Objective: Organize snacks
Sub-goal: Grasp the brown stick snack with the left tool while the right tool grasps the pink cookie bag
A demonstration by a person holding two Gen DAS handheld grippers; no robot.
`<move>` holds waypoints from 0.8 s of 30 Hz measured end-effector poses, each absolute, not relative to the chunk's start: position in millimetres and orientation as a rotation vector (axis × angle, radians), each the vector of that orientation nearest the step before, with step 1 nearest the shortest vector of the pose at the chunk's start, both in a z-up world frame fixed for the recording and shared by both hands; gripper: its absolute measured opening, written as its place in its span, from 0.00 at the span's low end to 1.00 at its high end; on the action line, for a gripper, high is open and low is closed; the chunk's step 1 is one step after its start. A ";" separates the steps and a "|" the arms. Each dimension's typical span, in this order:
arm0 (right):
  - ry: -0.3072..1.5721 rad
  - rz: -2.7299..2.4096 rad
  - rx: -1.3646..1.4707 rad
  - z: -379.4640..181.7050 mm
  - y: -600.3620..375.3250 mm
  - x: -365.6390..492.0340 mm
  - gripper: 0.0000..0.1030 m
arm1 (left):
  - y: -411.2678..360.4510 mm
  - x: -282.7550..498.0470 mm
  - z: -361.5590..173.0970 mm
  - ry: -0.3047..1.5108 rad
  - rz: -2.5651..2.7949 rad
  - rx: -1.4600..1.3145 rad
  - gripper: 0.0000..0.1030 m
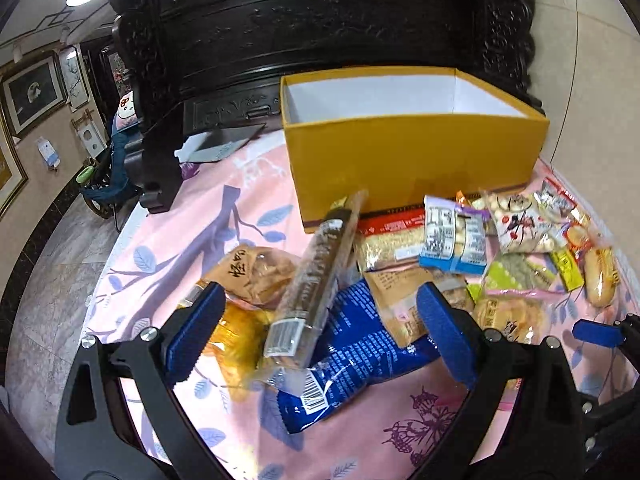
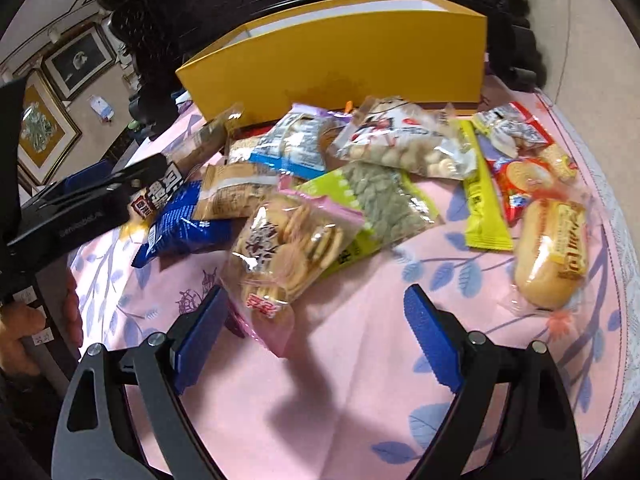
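An open yellow box (image 1: 416, 152) with a white inside stands at the back of the pink cloth (image 1: 192, 224); it also shows in the right wrist view as the yellow box (image 2: 340, 64). Snack packets lie piled in front of it. My left gripper (image 1: 320, 332) is open above a long clear biscuit sleeve (image 1: 316, 276) and a blue packet (image 1: 360, 352), with no pad pressing on them. My right gripper (image 2: 316, 336) is open, with the pink-edged bag of round biscuits (image 2: 288, 248) just ahead of its left pad. A wrapped bun (image 2: 552, 252) lies to the right.
A dark carved cabinet (image 1: 320, 28) rises behind the box. The cloth's left edge drops to a marble floor (image 1: 60, 280). The left gripper's black body (image 2: 80, 208) reaches in at the left of the right wrist view. Bare cloth (image 2: 340, 400) lies under my right gripper.
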State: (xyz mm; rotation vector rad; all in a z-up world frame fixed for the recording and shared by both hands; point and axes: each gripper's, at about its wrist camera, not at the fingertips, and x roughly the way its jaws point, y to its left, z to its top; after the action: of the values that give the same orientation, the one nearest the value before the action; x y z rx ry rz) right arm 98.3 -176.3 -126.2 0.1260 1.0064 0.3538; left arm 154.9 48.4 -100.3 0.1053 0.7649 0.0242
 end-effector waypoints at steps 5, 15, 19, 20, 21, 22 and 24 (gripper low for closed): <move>1.015 0.380 0.110 -130.6 -164.1 102.5 0.87 | 48.3 161.4 -110.9 0.782 0.024 0.093 0.95; 1.029 0.394 0.097 -143.9 -137.3 114.3 0.81 | 50.5 166.7 -132.6 0.804 0.000 0.079 0.95; 1.006 0.375 0.107 -147.3 -129.3 121.1 0.70 | 52.0 170.2 -136.4 0.804 -0.031 0.057 0.95; 0.998 0.372 0.096 -147.7 -127.7 122.0 0.64 | 51.4 171.1 -137.6 0.805 -0.037 0.057 0.95; 0.984 0.368 0.086 -147.6 -125.9 122.7 0.60 | 50.7 171.5 -139.0 0.806 -0.042 0.057 0.95; 0.976 0.373 0.089 -148.1 -124.6 123.8 0.52 | 49.1 172.7 -141.2 0.814 -0.052 0.058 0.95; 0.967 0.393 0.094 -148.0 -122.6 123.8 0.47 | 46.2 172.9 -143.4 0.814 -0.049 0.070 0.95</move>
State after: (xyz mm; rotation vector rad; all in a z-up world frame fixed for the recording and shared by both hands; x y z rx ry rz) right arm 123.8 -122.6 -148.0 0.0944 0.9667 0.3931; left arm 172.9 46.2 -143.4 0.0704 0.8141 -0.0488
